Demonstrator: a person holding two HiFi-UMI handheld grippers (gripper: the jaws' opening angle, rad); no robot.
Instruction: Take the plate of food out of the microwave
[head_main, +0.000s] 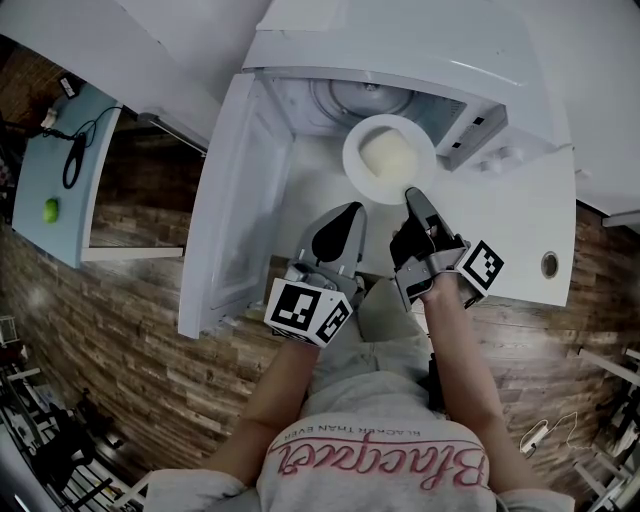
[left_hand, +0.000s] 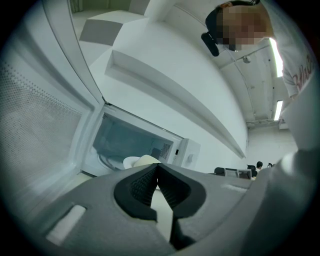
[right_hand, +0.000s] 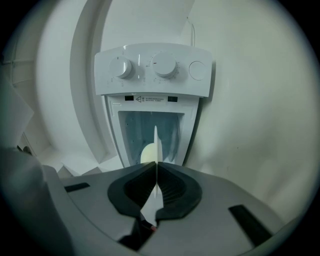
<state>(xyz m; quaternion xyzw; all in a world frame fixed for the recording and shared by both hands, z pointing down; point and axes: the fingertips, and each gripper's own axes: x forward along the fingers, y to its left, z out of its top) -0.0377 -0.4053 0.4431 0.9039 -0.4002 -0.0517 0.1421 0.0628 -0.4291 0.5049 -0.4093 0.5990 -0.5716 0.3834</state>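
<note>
Head view puts the white round plate (head_main: 357, 170) at the mouth of the white microwave (head_main: 400, 60), just above the centre of the frame. The pale yellow mound of food (head_main: 388, 155) is heaped in its middle. My right tongs (head_main: 411, 194) pinch the plate's near rim at its lower right. In the right gripper view that rim runs edge-on, a thin white line clamped between the pads. My left tongs (head_main: 350, 212) are pressed together on nothing, just beside the plate's lower left edge (not touching it, as far as I can tell).

My worry is that one narrow pinch on a smooth rim is carrying everything. The weight of the food lies well beyond the pads, so I judge the far side could sag as the plate comes clear of the oven. The mound might then slide off, or the rim might slip out of the pads altogether. A quick pull or any twist of my wrist would make that worse. I cannot tell whether the far edge rests on the oven floor, so it may also catch on the sill. The wide white door (head_main: 235, 200) stands open at the left of the frame, and a swing that way could knock the plate against it. Bringing the left tongs under or onto the rim would likely steady things.
</note>
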